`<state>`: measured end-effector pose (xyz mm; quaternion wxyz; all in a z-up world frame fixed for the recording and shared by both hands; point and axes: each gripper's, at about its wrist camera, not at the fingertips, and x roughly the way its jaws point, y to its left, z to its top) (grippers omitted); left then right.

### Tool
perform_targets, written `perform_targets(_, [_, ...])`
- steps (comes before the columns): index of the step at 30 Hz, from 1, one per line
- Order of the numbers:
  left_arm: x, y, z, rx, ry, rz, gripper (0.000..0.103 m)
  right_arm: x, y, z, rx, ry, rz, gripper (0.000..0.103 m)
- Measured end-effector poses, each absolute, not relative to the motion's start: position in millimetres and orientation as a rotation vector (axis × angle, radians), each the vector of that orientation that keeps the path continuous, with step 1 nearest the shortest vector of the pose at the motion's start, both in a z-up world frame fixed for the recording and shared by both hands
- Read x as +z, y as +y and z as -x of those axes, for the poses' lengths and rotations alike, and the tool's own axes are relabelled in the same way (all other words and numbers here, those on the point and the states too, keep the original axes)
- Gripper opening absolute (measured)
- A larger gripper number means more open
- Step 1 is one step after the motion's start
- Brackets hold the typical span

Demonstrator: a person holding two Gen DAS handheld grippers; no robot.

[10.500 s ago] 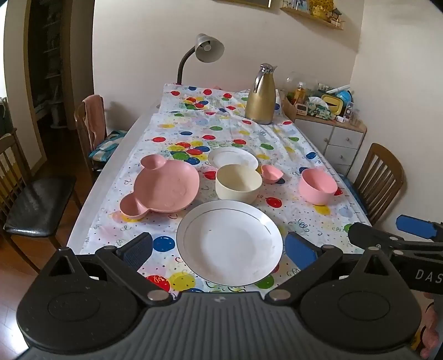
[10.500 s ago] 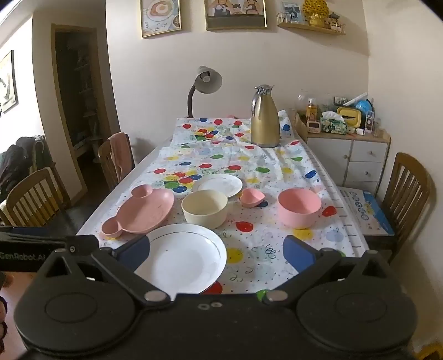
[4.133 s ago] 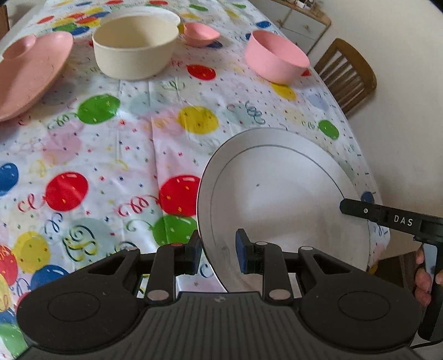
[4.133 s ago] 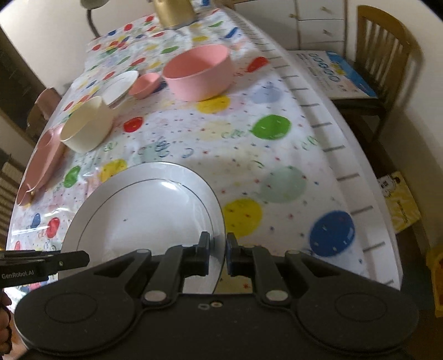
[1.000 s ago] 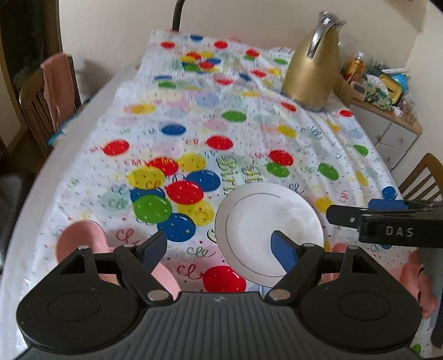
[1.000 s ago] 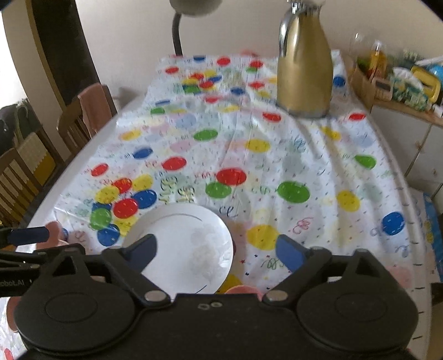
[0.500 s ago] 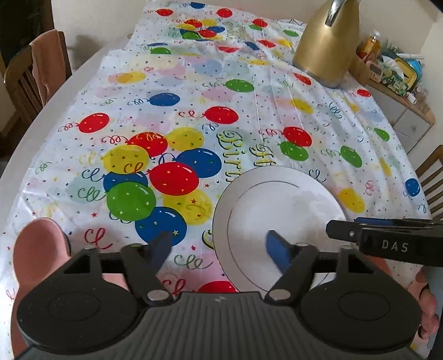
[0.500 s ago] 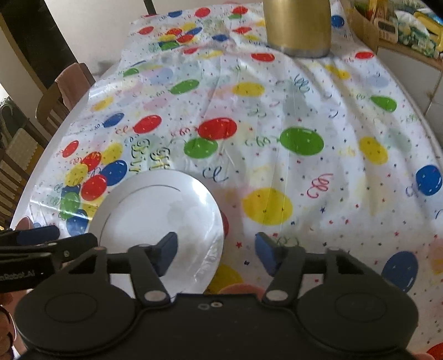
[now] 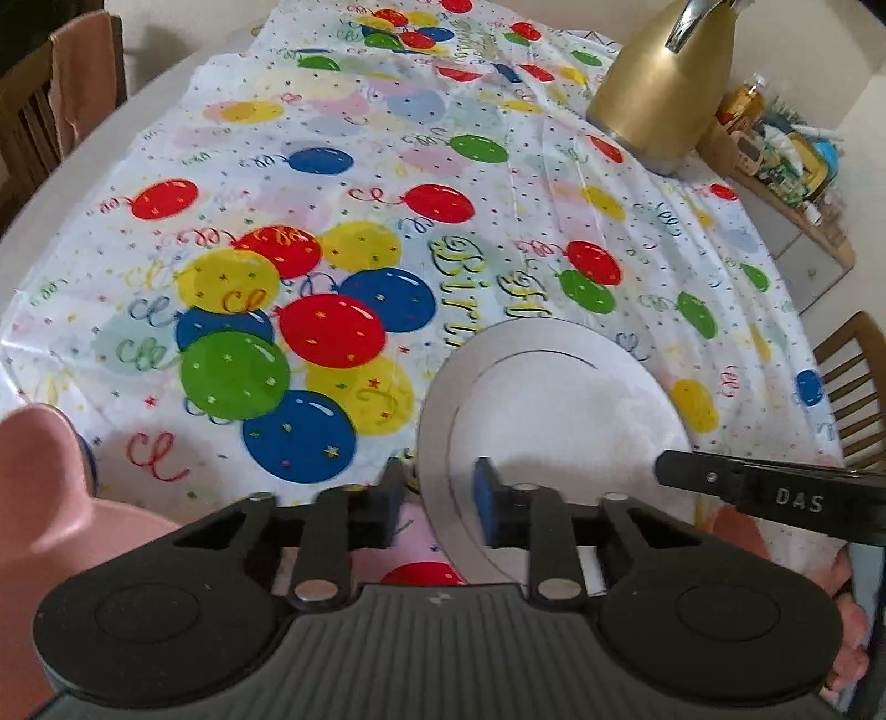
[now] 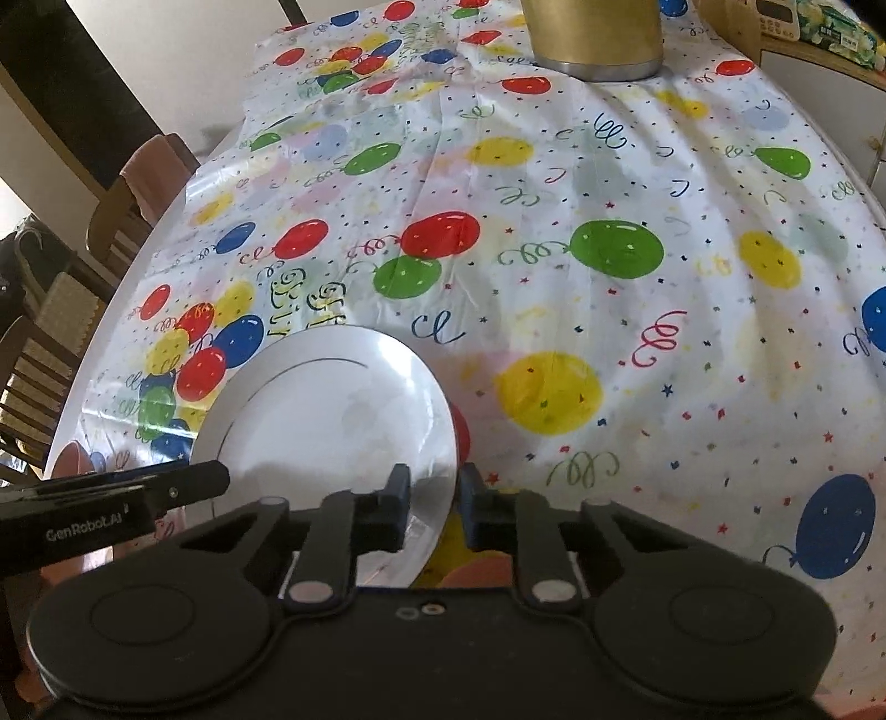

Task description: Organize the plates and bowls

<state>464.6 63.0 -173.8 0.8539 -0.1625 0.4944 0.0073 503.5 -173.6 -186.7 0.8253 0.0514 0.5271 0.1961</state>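
A small white plate (image 9: pixel 559 399) with a thin dark ring lies on the balloon tablecloth; it also shows in the right wrist view (image 10: pixel 332 415). My left gripper (image 9: pixel 437 493) is shut on the plate's near left rim. My right gripper (image 10: pixel 434 498) is shut on its near right rim. A pink mouse-ear plate (image 9: pixel 50 487) is at the lower left of the left wrist view. The right gripper's body (image 9: pixel 775 493) crosses the plate's right side there. The bowls are mostly hidden below the grippers.
A gold thermos jug (image 9: pixel 659 88) stands at the far end of the table; its base shows in the right wrist view (image 10: pixel 598 39). Wooden chairs (image 9: pixel 33 105) stand on the left and one (image 9: pixel 853 382) on the right. A cluttered cabinet (image 9: pixel 786 160) is at the far right.
Both grippers have moved down and forward onto the small white plate and closed on its near rim, one on each side. The plate has not visibly shifted.
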Motion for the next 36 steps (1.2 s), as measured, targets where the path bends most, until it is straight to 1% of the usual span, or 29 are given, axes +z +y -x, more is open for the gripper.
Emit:
perform_targets(3, [-174.8, 63.7, -464.4, 0.015, 1.036, 0.348, 0.019, -186.7, -175.7, -503.8, 0.414, 1.120, -0.124, 0.013])
perform_targets(14, [-168.5, 66.1, -457.0, 0.011, 1.021, 0.351, 0.019, -179.9, -174.7, -496.1, 0.415, 1.095, -0.129, 0.011])
perform_targets(25, [-131.1, 61.6, -445.4, -0.015, 0.966, 0.352, 0.019, -148.0, -182.6, -483.2, 0.412, 1.046, -0.152, 0.011])
perform_targets(36, [-96.2, 44.4, -409.7, -0.049, 0.949, 0.338, 0.019, -110.2, -198.3, -446.6, 0.398, 1.012, -0.154, 0.011])
